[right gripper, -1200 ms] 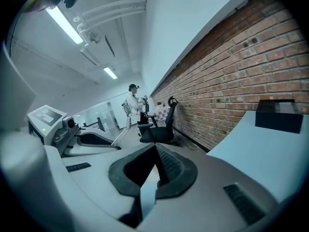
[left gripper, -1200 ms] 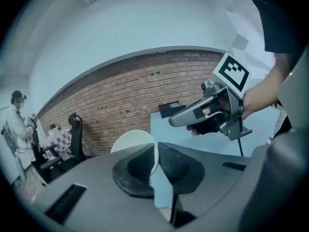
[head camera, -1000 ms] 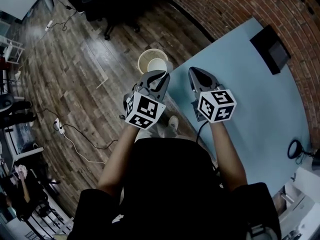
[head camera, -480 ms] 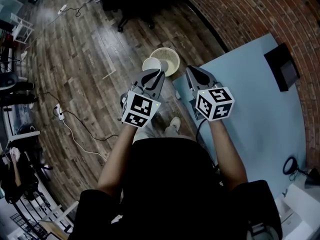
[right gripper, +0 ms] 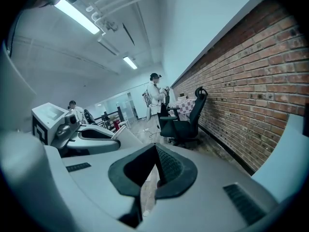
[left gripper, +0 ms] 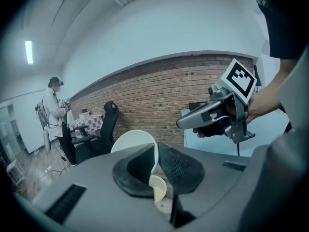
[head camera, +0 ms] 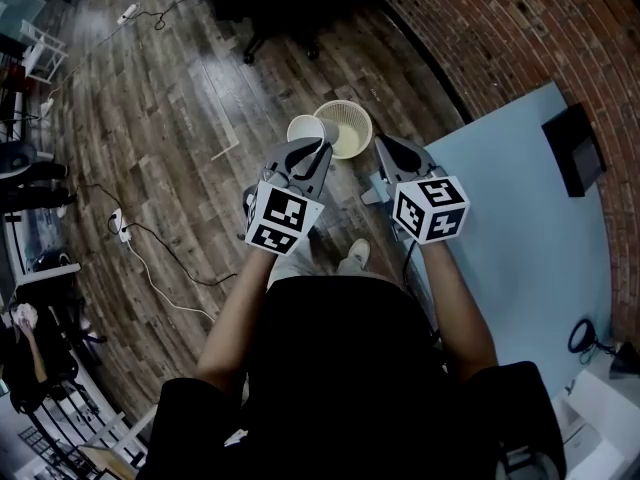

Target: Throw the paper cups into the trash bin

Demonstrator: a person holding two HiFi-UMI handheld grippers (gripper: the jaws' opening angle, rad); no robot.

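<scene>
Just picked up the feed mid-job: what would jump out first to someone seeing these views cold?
The left gripper is shut on the rim of a paper cup, which it holds just left of the pale trash bin on the wooden floor. Beside it, the right gripper has its jaws together with nothing in them, near the corner of the light blue table.

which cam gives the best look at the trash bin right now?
Head view: the whole trash bin shows from above, on the floor beside the paper cup in the left gripper. Left gripper view catches only a sliver of the bin below its jaws. Right gripper view doesn't show it.
</scene>
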